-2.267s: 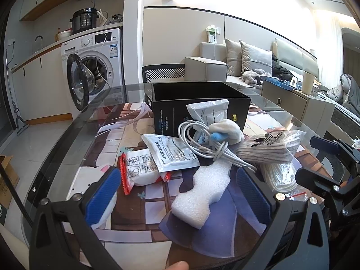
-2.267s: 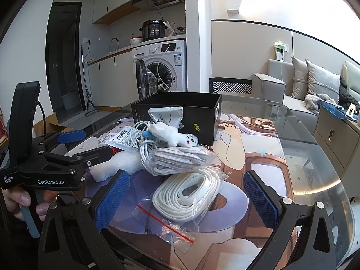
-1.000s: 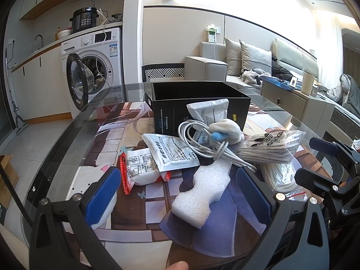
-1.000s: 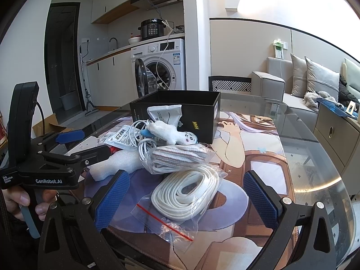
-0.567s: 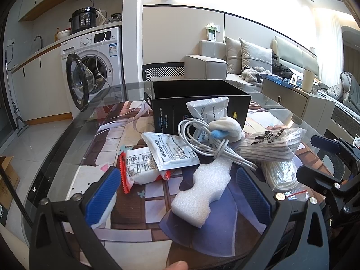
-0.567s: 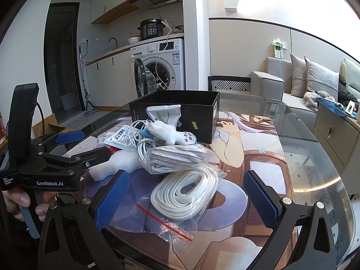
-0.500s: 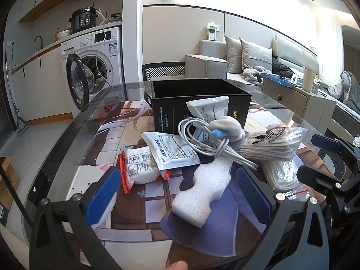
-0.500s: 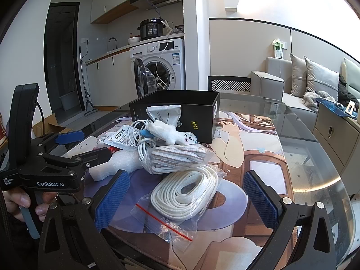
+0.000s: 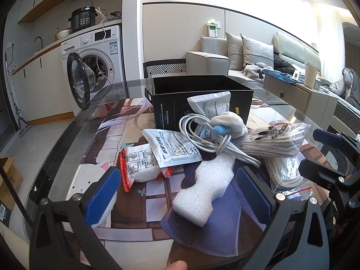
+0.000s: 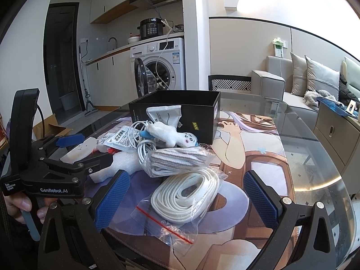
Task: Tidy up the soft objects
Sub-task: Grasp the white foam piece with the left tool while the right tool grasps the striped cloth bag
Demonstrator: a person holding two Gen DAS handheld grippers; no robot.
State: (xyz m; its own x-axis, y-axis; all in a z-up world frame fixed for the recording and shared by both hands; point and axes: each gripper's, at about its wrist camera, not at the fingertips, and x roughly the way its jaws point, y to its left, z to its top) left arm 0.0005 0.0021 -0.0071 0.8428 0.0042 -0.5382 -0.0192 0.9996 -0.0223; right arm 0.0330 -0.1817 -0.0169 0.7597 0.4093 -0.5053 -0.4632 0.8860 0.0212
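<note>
Left wrist view: the left gripper [image 9: 177,191] is spread wide and empty around a white foam block [image 9: 203,187] on the glass counter [image 9: 74,139]. Right wrist view: the right gripper [image 10: 185,194] hovers spread above a bagged white cord [image 10: 185,194], apparently not touching it, before a black box [image 10: 177,108].

Left gripper [image 9: 177,193] and right gripper [image 10: 186,199] — both spread wide (nothing held).

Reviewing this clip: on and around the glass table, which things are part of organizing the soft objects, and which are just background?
Part of the job:
black box
foam piece
bagged white rope
bagged striped socks
plush toy
white cable
sealed packets
left gripper and right gripper, both open

Lying about:
washing machine
rice cooker
sofa
cardboard carton
</note>
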